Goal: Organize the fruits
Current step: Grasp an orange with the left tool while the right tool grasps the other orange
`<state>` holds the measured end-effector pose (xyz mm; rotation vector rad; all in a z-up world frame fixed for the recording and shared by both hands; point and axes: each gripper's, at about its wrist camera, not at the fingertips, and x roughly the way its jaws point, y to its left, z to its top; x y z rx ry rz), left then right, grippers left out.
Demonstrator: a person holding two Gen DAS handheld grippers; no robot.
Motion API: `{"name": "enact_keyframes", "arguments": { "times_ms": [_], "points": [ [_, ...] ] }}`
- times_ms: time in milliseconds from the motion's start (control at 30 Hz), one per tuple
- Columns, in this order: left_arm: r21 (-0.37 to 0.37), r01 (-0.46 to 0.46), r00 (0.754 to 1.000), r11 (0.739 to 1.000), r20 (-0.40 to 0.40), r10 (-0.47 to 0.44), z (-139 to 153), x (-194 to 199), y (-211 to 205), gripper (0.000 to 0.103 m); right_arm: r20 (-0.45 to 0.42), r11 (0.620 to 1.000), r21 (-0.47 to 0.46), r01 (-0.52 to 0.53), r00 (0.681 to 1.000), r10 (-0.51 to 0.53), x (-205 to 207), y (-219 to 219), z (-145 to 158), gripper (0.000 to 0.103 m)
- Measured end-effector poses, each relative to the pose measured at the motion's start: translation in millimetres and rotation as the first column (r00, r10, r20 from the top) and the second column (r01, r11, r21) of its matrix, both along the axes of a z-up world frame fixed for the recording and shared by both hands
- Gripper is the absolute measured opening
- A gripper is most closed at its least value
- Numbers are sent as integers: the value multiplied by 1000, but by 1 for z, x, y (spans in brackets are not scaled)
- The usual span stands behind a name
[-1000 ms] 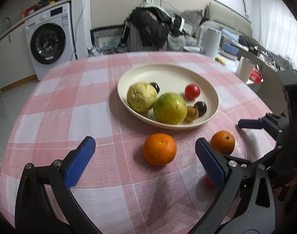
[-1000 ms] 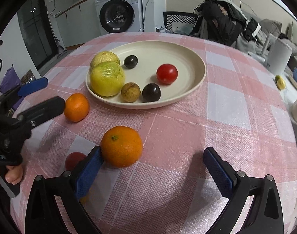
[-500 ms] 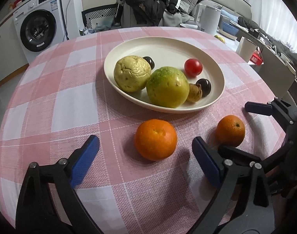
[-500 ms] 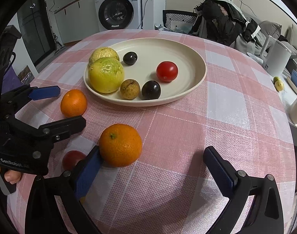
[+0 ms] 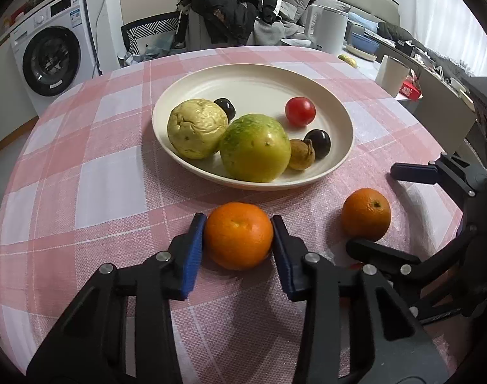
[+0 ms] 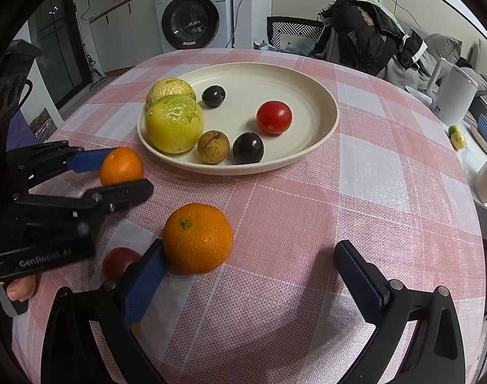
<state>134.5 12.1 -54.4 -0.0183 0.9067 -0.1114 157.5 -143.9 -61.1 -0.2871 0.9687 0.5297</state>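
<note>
A: How were the left tongs set?

B: They pinched an orange, 1 blue pad against each side, with the fruit resting on the checked table just in front of the cream plate.

A: And the right tongs?

B: Spread wide. A second orange lay between them, touching the left pad only; the right pad stood well apart from it.

A: What sat on the plate?

B: 6 pieces: a pale wrinkled fruit, a green-yellow fruit touching it, a red tomato, 2 dark round fruits, and 1 small brown fruit beside the green-yellow one.

A: Anything else on the cloth?

B: From the right wrist view, a red fruit lay near the table edge, partly hidden behind the right tongs' left finger.
</note>
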Motion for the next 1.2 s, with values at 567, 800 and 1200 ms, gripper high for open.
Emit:
{"name": "enact_keyframes", "arguments": {
  "times_ms": [567, 800, 1200],
  "points": [
    [-28, -9, 1000, 1000, 6, 9, 1, -8, 8, 36, 21, 996, 57, -72, 997, 71, -13, 4, 9, 64],
    [-25, -7, 1000, 1000, 16, 7, 2, -11, 10, 36, 27, 993, 63, -101, 995, 100, -20, 7, 11, 41],
    [-45, -8, 998, 999, 57, 10, 12, -19, 8, 36, 55, 991, 112, -80, 996, 74, -19, -3, 23, 40]
  ]
}}
